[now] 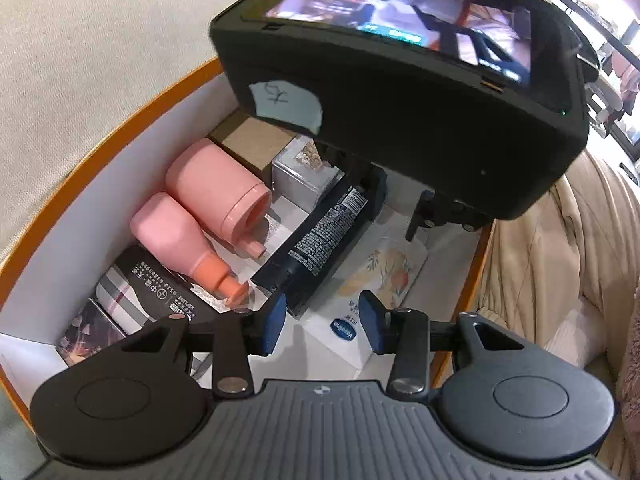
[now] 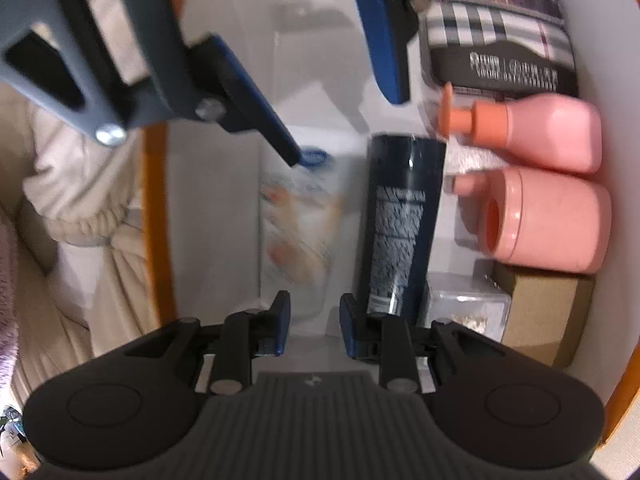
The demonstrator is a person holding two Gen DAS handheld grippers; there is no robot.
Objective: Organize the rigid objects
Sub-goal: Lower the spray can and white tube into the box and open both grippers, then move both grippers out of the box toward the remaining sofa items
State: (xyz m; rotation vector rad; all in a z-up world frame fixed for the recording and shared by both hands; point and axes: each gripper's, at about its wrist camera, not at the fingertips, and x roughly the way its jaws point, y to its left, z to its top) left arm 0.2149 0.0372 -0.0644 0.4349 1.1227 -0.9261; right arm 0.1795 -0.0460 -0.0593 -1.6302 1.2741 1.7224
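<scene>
Navy tube (image 2: 402,220) lies packed in the box (image 1: 120,128); both claws, left (image 1: 326,324) half-wide and right (image 2: 314,324) narrow, hover empty — next, I'd judge, the Vaseline pack (image 1: 360,312) beside it.

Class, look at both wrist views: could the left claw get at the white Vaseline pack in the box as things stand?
Probably yes. The left claw hangs open right above the Vaseline pack, nothing lying on it; only the dark tube alongside crowds one finger.

Pink bottles (image 1: 188,240) matt smooth plastic; dark tube (image 1: 320,240) glossy plastic, lower centre. White box (image 1: 120,168) matt card with orange rim; cream ribbed knit cloth (image 1: 560,260) at right. Tongs pads (image 1: 276,320) blue rubbery, matt black plastic arms, shiny metal rivets.
</scene>
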